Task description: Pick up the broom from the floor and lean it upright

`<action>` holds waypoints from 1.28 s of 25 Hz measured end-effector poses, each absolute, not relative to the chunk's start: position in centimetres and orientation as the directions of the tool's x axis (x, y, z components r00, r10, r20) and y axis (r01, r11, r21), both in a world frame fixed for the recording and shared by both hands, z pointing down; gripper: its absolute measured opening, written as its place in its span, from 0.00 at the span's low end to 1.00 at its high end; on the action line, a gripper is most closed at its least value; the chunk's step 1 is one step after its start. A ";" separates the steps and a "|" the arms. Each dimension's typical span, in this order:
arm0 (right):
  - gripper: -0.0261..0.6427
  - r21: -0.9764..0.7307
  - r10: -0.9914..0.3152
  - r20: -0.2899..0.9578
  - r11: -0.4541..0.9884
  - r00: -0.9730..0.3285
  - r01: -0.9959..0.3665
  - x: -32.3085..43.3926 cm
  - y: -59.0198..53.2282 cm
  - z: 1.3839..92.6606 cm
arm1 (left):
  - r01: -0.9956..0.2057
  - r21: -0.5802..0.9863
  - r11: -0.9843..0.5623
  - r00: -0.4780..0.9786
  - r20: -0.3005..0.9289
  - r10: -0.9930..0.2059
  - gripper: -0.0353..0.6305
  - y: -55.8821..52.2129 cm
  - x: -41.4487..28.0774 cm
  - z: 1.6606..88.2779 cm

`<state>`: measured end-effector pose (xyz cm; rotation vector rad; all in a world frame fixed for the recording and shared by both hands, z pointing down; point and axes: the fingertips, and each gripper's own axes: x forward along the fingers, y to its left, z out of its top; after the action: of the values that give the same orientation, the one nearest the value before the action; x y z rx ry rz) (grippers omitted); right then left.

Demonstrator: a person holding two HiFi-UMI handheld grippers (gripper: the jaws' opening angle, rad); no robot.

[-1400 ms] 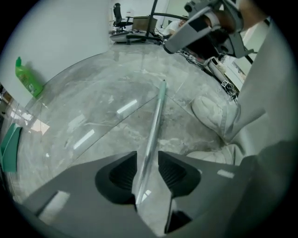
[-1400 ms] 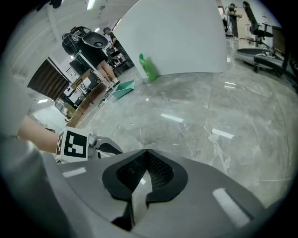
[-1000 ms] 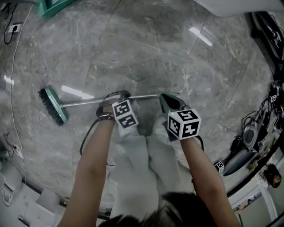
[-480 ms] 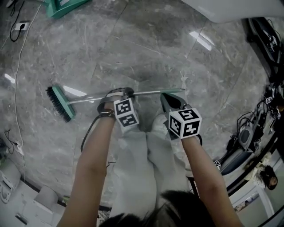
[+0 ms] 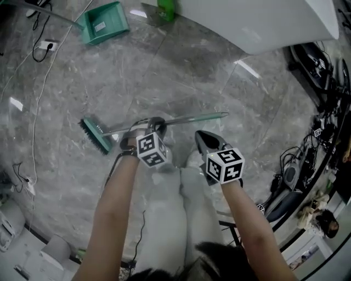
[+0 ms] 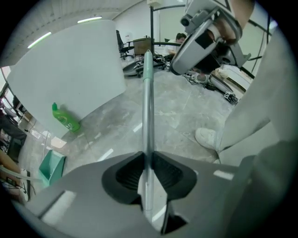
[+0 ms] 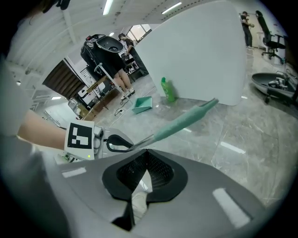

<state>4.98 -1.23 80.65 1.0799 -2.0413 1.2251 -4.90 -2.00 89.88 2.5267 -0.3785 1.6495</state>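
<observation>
Broom [image 5: 175, 119] is held across the front of the person over the grey marble floor [image 5: 219, 71]: brush head [image 5: 96, 136] at head-view left, teal grip end [image 5: 211, 116] at right. Whether the bristles are clear of the floor cannot be told. Left gripper [image 5: 155, 122] is clamped on the metal handle [image 5: 126, 129] partway along. In the left gripper view the handle is seen pinched between the dark pads [image 6: 126, 174] and runs straight away towards its teal end. Those jaws have just been closing, with the handle between them. Right gripper [image 5: 199, 134] is held just beside the handle, on the person's side, not touching it. In the right gripper view its jaws are seen together at the tips, nothing gripped, and the handle passes just beyond them. Teal dustpan [image 5: 103, 23] and green bottle [image 5: 166, 7] are seen well apart from the broom, near the white panel [image 5: 258, 22]
</observation>
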 end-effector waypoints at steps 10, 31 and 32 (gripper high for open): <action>0.04 -0.472 -0.404 0.722 0.304 -0.561 -0.827 3.5 -4.3 72.8 | -0.452 -0.098 -0.887 0.459 0.827 -0.325 0.16 -7.4 -5.8 80.0; 0.04 -0.476 -0.510 0.668 0.268 -0.542 -0.838 1.0 -10.5 64.1 | -0.724 -0.065 -0.687 0.402 0.770 -0.497 0.17 -18.7 -9.8 70.4; 0.04 -0.473 -0.521 0.661 0.269 -0.540 -0.839 1.0 -11.2 63.8 | -0.733 -0.066 -0.677 0.395 0.769 -0.503 0.17 -19.5 -9.7 70.1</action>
<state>1.02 -11.19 63.82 1.2344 -2.1719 1.1649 -9.74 -19.50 70.11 2.3730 -1.0836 1.1587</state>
